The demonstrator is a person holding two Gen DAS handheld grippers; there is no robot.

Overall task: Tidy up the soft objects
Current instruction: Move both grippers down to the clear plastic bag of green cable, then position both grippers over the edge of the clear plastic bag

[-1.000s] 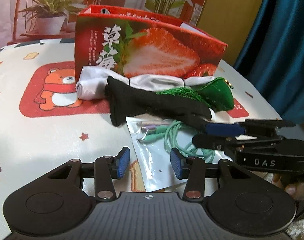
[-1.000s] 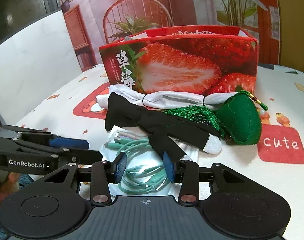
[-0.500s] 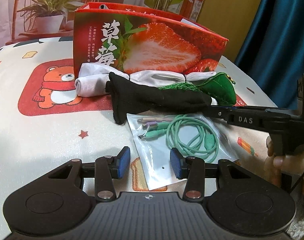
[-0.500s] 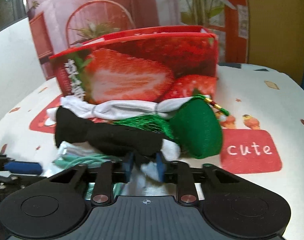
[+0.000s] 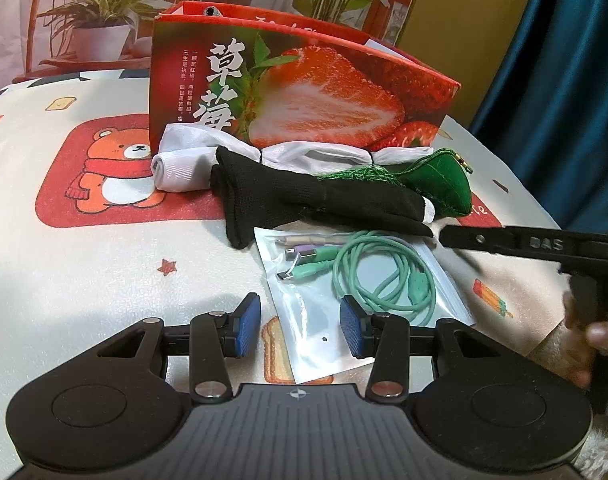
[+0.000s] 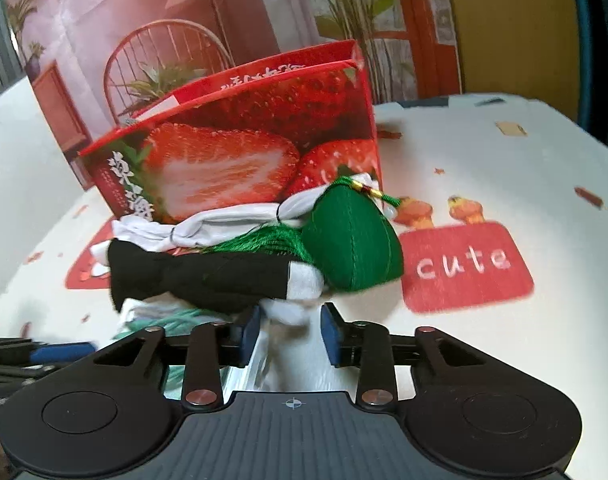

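On the cartoon tablecloth (image 6: 504, 160), the black sock's (image 6: 208, 276) white toe sits between the right gripper's (image 6: 290, 334) parted, empty jaws.

Two low tabletop views: the left wrist camera looks from nearer the table's edge toward the strawberry box (image 5: 304, 96), while the right wrist camera sits close against the black sock (image 6: 200, 276); both share box, sock and green pouch (image 5: 440, 188)

Warm, fairly dim indoor light; the left wrist view is sharp, with a soft shadow on the cartoon-printed white tabletop (image 5: 84, 264). The right wrist view is motion-blurred, so the red strawberry-printed cardboard box (image 6: 232, 160) looks smeared, perhaps mid-swing; fisheye bending curves both edges
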